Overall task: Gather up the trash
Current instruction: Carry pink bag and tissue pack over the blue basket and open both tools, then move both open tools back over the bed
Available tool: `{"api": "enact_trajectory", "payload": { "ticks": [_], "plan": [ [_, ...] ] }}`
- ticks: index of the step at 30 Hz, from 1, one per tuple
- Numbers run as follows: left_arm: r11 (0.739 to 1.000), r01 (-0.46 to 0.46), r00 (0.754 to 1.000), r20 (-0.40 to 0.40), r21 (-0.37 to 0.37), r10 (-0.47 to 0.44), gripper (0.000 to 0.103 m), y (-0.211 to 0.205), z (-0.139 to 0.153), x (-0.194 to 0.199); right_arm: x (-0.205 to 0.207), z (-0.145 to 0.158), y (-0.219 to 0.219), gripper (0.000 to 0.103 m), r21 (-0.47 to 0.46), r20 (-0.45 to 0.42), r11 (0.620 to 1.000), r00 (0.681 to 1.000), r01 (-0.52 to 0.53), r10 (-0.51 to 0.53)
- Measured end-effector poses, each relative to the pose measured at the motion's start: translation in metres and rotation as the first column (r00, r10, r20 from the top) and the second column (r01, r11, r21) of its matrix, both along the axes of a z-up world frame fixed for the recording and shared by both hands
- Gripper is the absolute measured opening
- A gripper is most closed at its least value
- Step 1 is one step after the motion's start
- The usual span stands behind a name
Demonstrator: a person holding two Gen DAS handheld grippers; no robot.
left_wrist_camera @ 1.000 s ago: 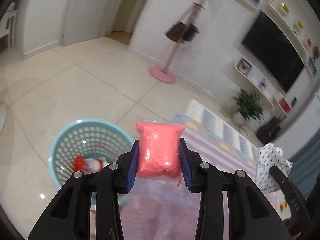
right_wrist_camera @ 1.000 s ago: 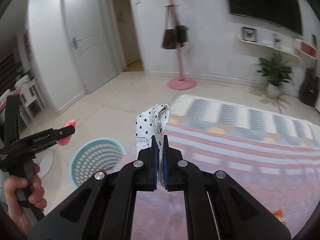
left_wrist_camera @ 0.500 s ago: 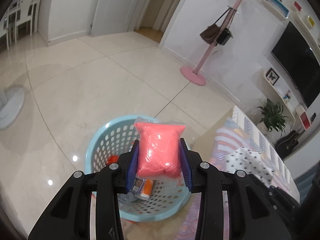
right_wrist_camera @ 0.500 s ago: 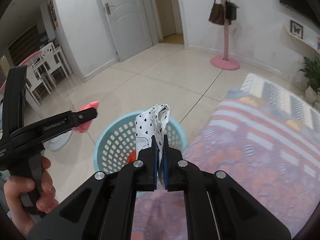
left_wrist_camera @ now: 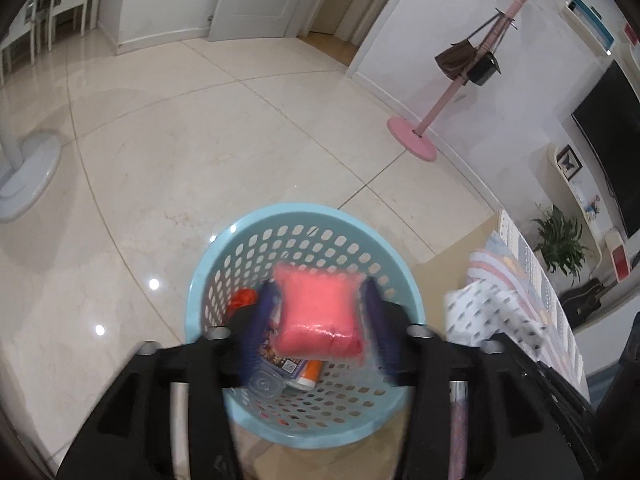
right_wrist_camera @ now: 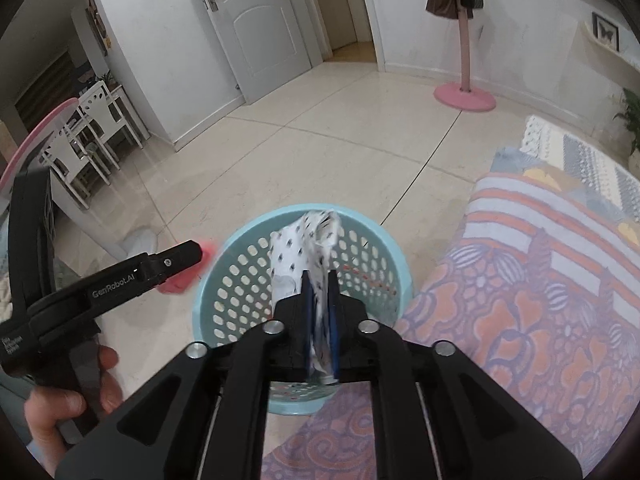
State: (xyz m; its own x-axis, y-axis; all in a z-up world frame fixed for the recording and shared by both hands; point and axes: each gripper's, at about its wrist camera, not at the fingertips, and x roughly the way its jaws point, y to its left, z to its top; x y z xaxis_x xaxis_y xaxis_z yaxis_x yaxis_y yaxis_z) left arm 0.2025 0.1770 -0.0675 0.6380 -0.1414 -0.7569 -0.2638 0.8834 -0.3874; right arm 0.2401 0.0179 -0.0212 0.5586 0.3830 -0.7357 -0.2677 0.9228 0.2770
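Tilting down over the basket [left_wrist_camera: 208, 280], both tools' jaws are opening: left tool [left_wrist_camera: 318, 320] around the pink packet [left_wrist_camera: 320, 320], right tool [right_wrist_camera: 319, 308] around the spotted wrapper [right_wrist_camera: 308, 240].

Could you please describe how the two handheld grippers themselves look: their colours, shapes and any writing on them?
Both are matte black plastic. The left gripper and the right gripper each have two angular black linkage arms with round silver pivot screws, and jaws lined with dark blue pads. Seen from the side, the left gripper has a pistol-style handle and white lettering, "GenRobot.AI". No cables or sleeves show.
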Motion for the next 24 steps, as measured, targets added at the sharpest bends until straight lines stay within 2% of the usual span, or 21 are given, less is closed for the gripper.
{"api": "enact_trajectory", "payload": {
  "ticks": [1, 2, 3, 6, 8, 11, 13, 15, 18, 20, 24],
  "plan": [
    [1.0, -0.008, 1.0, 0.006, -0.007, 0.008, 0.062, 0.002, 0.0, -0.002, 0.001, 0.0, -0.001, 0.026, 0.006, -0.005, 1.0, 1.0, 0.003, -0.003],
    [1.0, -0.013, 1.0, 0.01, -0.009, 0.013, 0.062, 0.004, 0.001, -0.002, 0.0, 0.0, -0.004, 0.046, 0.012, -0.004, 1.0, 1.0, 0.019, -0.019],
    [1.0, -0.015, 1.0, 0.013, -0.008, 0.015, 0.063, 0.005, 0.002, -0.003, -0.001, 0.0, -0.008, 0.053, 0.015, 0.005, 0.999, 0.999, 0.038, -0.038],
    [1.0, -0.022, 1.0, 0.021, -0.009, 0.022, 0.065, 0.006, 0.005, -0.005, -0.006, 0.002, -0.016, 0.055, 0.038, 0.017, 0.998, 0.998, 0.054, -0.055],
    [0.999, -0.034, 0.999, 0.036, 0.019, 0.033, 0.065, 0.004, 0.011, -0.007, -0.01, 0.003, -0.02, 0.055, 0.051, 0.006, 0.997, 0.998, 0.059, -0.059],
    [0.997, -0.007, 0.993, 0.114, 0.078, -0.002, 0.066, -0.007, 0.034, -0.016, -0.023, 0.013, -0.026, 0.055, 0.05, 0.021, 0.997, 0.998, 0.062, -0.063],
    [0.993, 0.009, 0.986, 0.165, 0.115, -0.028, 0.072, -0.017, 0.05, -0.023, -0.032, 0.024, -0.033, 0.055, 0.05, 0.041, 0.997, 0.997, 0.059, -0.061],
    [0.989, 0.033, 0.974, 0.215, 0.145, -0.064, 0.073, -0.029, 0.069, -0.033, -0.046, 0.041, -0.042, 0.055, 0.047, 0.07, 0.997, 0.995, 0.066, -0.069],
    [0.984, 0.084, 0.947, 0.296, 0.158, -0.128, 0.073, -0.049, 0.1, -0.053, -0.067, 0.069, -0.065, 0.055, 0.047, 0.118, 0.994, 0.987, 0.1, -0.105],
    [0.98, 0.123, 0.923, 0.345, 0.158, -0.172, 0.078, -0.065, 0.119, -0.067, -0.085, 0.088, -0.085, 0.055, 0.05, 0.144, 0.99, 0.979, 0.135, -0.141],
    [0.958, 0.252, 0.87, 0.401, 0.135, -0.285, 0.08, -0.111, 0.144, -0.101, -0.132, 0.119, -0.132, 0.055, 0.051, 0.203, 0.975, 0.954, 0.214, -0.22]
  ]
}}
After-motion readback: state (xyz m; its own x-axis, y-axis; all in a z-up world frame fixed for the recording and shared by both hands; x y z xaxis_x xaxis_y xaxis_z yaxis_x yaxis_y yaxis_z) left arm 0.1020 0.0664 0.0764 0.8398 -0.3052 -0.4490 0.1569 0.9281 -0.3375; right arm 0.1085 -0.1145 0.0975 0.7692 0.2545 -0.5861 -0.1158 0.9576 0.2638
